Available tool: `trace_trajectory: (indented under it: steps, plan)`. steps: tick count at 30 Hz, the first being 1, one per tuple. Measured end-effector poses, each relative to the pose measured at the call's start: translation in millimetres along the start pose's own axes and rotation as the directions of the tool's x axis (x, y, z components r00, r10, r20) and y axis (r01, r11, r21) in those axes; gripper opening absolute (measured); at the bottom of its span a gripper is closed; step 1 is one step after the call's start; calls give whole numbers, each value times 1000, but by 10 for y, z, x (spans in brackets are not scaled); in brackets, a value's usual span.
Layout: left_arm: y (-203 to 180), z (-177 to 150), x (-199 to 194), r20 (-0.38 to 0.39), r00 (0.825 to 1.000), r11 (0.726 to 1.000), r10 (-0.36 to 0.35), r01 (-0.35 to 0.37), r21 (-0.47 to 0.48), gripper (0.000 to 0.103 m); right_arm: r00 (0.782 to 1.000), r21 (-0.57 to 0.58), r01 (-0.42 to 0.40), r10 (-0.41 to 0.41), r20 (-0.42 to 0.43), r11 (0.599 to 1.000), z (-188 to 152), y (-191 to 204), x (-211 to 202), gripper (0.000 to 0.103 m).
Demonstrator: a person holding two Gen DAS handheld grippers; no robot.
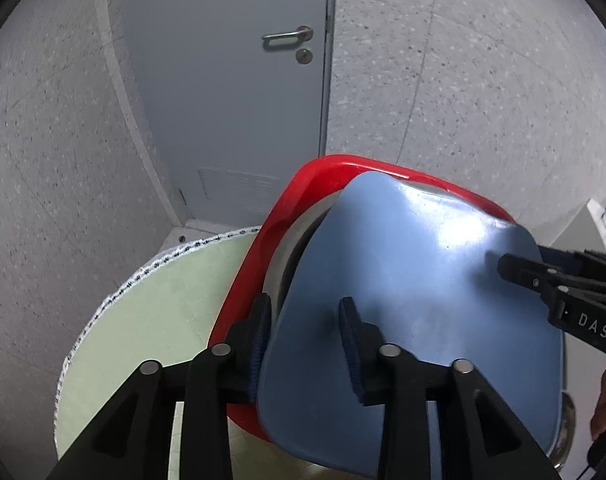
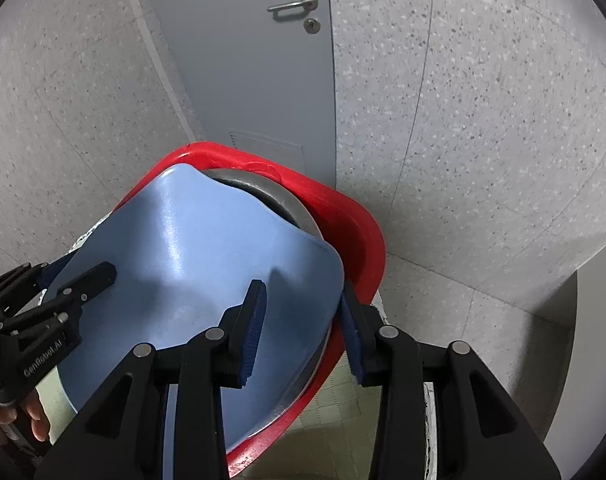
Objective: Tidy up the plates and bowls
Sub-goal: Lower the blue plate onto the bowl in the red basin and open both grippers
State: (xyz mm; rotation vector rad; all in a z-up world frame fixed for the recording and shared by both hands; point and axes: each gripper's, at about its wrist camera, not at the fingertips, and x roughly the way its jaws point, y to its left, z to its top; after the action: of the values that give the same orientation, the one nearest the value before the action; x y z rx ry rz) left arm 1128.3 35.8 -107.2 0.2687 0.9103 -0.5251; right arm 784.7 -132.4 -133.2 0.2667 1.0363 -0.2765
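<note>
You have the whole stack on the round table [image 1: 151,320] with the pale green cloth: a red tray [image 1: 279,216] at the bottom, a metal plate [image 2: 279,200] showing as a grey arc inside it, and the blue plate [image 1: 403,280] on top, tilted up toward the door. The blue plate's long axis runs from your left side across to your right, and you straddle it at both ends. Your left gripper [image 1: 305,344] has one finger outside the plate's left edge and one over its face; the jaws look parted, with a gap at the inner pad, so I judge the hold slack. Your right gripper [image 2: 303,332] brackets the right edge the same way, pads close on the rim; whether it presses I cannot tell
</note>
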Motion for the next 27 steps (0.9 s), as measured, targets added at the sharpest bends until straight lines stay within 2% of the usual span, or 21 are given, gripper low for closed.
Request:
trace_trajectory:
  steps: [2, 4, 5, 6, 10, 12, 14, 22, 25, 27]
  plan:
    - [-98, -51, -45, 5, 1000, 999, 22, -22, 23, 40, 1000, -10, 19, -19, 4, 1000, -12, 42, -8, 40]
    - [-170, -59, -49, 11, 1000, 999, 13, -13, 31, 49, 1000, -11, 19, -19, 11, 1000, -20, 64, -21, 45]
    - [-198, -73, -54, 13, 1000, 999, 10, -10, 30, 56, 1000, -15, 15, -15, 5, 1000, -27, 72, -30, 50]
    - [-215, -80, -53, 17, 1000, 999, 11, -12, 32, 63, 1000, -18, 5, -5, 8, 1000, -39, 83, -39, 51]
    - [-242, -135, -92, 31, 999, 999, 12, -13, 34, 70, 1000, -13, -10, 10, 23, 1000, -47, 69, -78, 58]
    - [-253, -154, -127, 43, 999, 999, 11, -12, 33, 82, 999, -6, -2, 2, 42, 1000, -40, 44, -124, 66]
    - [-265, -181, -182, 63, 998, 999, 17, -19, 34, 86, 997, 2, 9, -9, 71, 1000, -34, 0, -195, 75]
    - [-328, -393, -543, 156, 981, 994, 111, -113, -1, 96, 991, 43, -30, 24, 135, 999, -166, -190, -505, 78]
    - [-384, -493, -735, 203, 966, 987, 159, -157, -26, 97, 987, 47, -59, 51, 155, 997, -272, -252, -667, 79]
    - [-425, -603, -901, 246, 949, 981, 195, -188, -54, 102, 983, 40, -81, 73, 168, 996, -368, -279, -786, 80]
